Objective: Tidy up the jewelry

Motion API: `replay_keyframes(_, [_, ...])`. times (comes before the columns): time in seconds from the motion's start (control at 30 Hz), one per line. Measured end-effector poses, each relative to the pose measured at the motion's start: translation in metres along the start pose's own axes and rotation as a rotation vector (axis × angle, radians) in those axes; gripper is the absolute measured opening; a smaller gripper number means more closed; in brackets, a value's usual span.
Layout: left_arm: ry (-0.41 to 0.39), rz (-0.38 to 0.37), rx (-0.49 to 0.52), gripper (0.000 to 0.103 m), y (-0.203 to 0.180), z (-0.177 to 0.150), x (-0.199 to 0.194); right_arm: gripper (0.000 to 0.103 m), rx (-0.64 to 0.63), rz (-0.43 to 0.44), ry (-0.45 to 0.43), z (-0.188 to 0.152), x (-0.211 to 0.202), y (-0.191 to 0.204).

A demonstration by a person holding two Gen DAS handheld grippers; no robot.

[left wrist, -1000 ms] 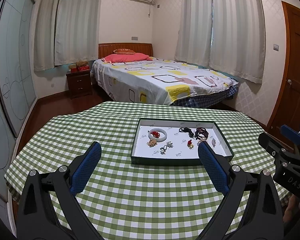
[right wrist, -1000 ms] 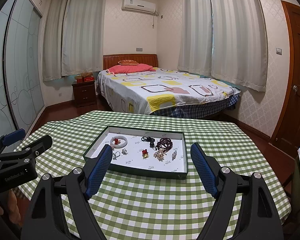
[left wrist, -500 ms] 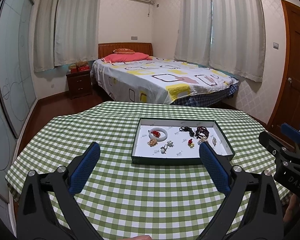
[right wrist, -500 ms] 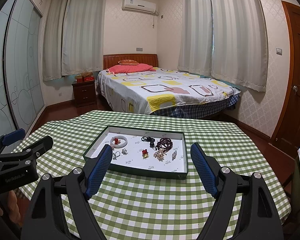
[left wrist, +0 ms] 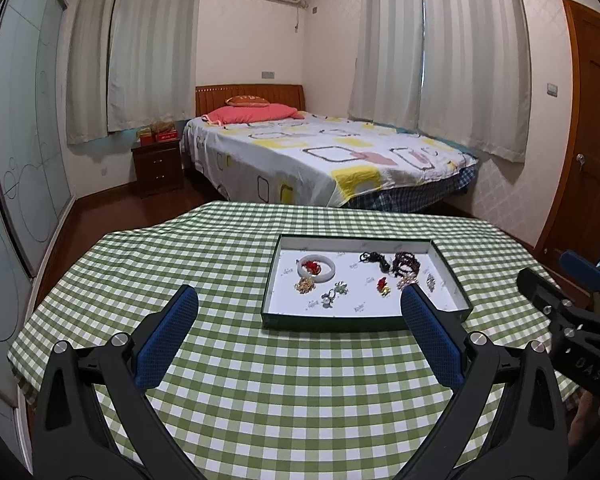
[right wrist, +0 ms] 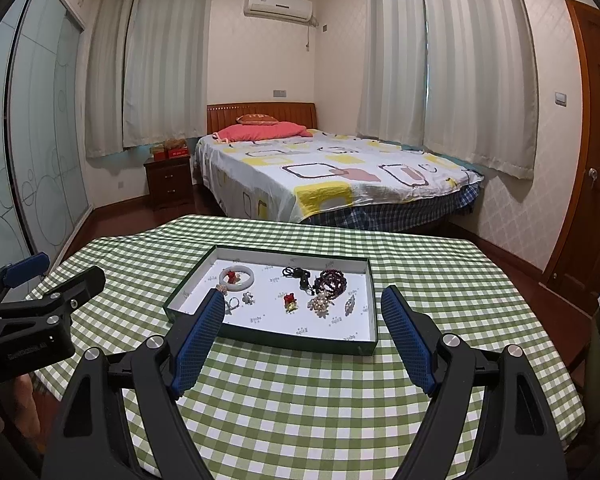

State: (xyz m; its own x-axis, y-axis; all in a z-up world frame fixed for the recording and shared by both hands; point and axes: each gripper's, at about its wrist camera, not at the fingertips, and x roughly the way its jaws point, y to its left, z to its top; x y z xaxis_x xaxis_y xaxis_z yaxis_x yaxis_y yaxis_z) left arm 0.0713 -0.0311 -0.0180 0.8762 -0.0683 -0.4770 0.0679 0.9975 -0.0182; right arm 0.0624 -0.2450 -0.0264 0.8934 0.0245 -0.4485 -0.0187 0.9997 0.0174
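Little has changed over the last second: both views have only drifted slightly, and the jewelry stays in the green-rimmed tray (right wrist: pixel 370 346), mid-frame on the checked surface (right wrist: pixel 300 400). The white bangle (right wrist: pixel 238 277), dark bead bracelet (right wrist: pixel 332 280) and red charm (right wrist: pixel 289 302) lie apart inside. Left hand-held gripper (left wrist: pixel 300 312) and right hand-held gripper (right wrist: pixel 303 312) hover released, holding nothing. Small print dots the tray liner, unreadable; the left gripper's body carries lettering too blurred to read.
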Motion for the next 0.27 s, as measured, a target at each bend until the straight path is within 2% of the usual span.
replay_keyframes(0.13, [0.022, 0.014, -0.004, 0.099, 0.005, -0.002, 0.016, 0.078, 0.007, -0.003, 0.017, -0.002, 0.008, -0.003])
replay_keyframes(0.27, [0.079, 0.025, -0.013, 0.099, 0.014, -0.007, 0.042, 0.078, 0.023, -0.013, 0.052, -0.009, 0.024, -0.012])
